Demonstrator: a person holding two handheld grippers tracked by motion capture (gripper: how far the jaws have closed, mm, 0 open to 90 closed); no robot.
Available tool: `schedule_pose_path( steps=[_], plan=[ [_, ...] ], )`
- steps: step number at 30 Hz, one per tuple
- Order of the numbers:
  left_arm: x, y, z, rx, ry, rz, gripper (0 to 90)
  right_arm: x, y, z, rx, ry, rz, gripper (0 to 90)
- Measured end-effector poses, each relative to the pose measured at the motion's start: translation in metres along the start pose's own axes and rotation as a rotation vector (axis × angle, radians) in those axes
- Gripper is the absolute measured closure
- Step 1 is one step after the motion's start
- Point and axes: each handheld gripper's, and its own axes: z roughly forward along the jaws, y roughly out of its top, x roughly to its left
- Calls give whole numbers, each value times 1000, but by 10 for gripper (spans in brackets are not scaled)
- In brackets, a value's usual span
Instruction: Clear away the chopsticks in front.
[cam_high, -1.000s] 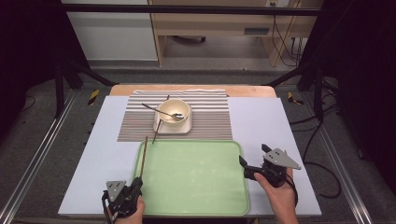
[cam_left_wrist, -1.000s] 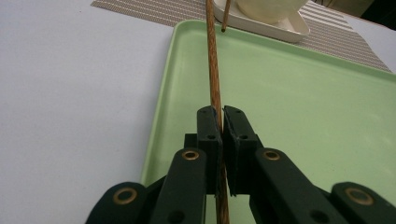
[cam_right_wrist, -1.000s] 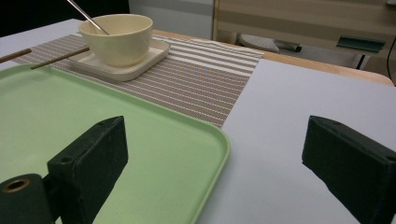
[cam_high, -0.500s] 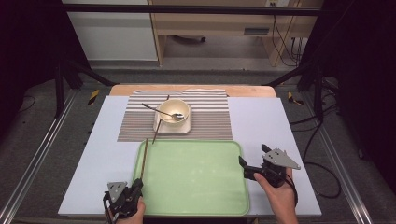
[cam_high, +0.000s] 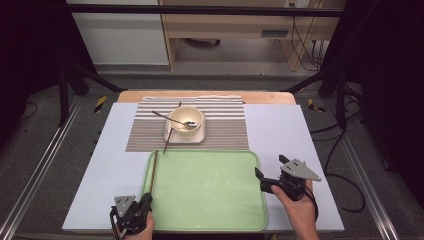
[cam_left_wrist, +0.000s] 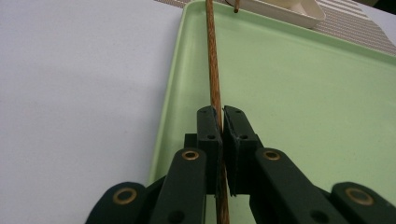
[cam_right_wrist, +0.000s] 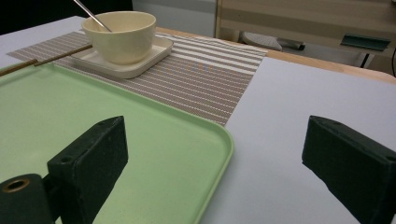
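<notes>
A brown chopstick lies along the left side of the green tray. My left gripper is at the tray's near left corner, shut on that chopstick's near end. In the left gripper view the chopstick runs away between the closed jaws of the left gripper. At the tray's right edge my right gripper is open and holds nothing. In the right gripper view its jaws stand wide apart over the tray's rim. A second chopstick leans on the square plate.
A cream bowl with a metal spoon stands on the plate, on a striped placemat beyond the tray. A pale sheet covers the table. Dark frame posts and cables stand on the floor at both sides.
</notes>
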Motion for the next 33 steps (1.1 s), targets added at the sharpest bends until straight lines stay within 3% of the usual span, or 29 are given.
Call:
schedule_pose_path(
  steps=[33],
  plan=[
    [0,-6,6,14,4,8,852,1,0,1,7,16,-3,71]
  ],
)
